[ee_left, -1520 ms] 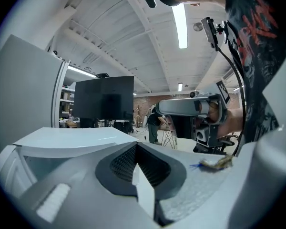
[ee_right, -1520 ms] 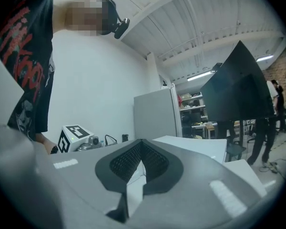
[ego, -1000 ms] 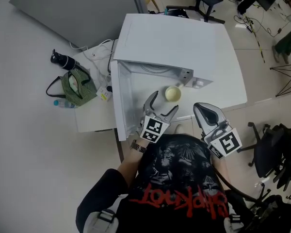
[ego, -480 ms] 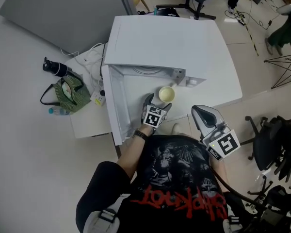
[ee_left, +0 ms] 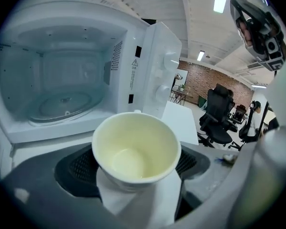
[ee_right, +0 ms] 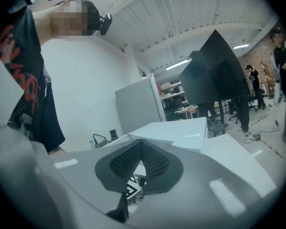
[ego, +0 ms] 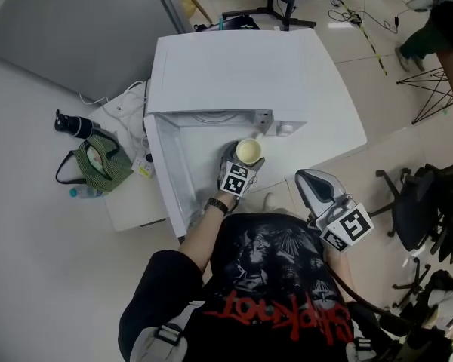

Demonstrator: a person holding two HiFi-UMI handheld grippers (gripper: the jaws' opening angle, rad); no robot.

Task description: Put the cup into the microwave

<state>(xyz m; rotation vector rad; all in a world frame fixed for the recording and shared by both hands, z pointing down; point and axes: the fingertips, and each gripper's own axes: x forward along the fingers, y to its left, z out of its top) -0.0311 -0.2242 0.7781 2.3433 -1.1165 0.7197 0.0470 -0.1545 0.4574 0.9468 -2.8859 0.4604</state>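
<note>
A pale yellow empty paper cup (ego: 248, 151) (ee_left: 136, 149) stands in front of the open white microwave (ego: 241, 70). My left gripper (ego: 241, 157) (ee_left: 133, 175) is shut on the cup, with a dark pad on each side of it. In the left gripper view the microwave's empty cavity with its glass turntable (ee_left: 62, 104) lies just beyond the cup to the left. The microwave door (ego: 166, 176) hangs open on the left side. My right gripper (ego: 315, 179) (ee_right: 139, 168) is held low at the right, shut with nothing in it.
A green striped bag (ego: 94, 164), a black bottle (ego: 72, 124) and cables (ego: 128, 100) lie on the table left of the microwave. Black office chairs (ego: 426, 210) stand at the right. The microwave's control knobs (ee_left: 164, 75) are right of the cavity.
My left gripper has moved forward from open behind the cup to shut around it. The right gripper has stayed low at the right.
</note>
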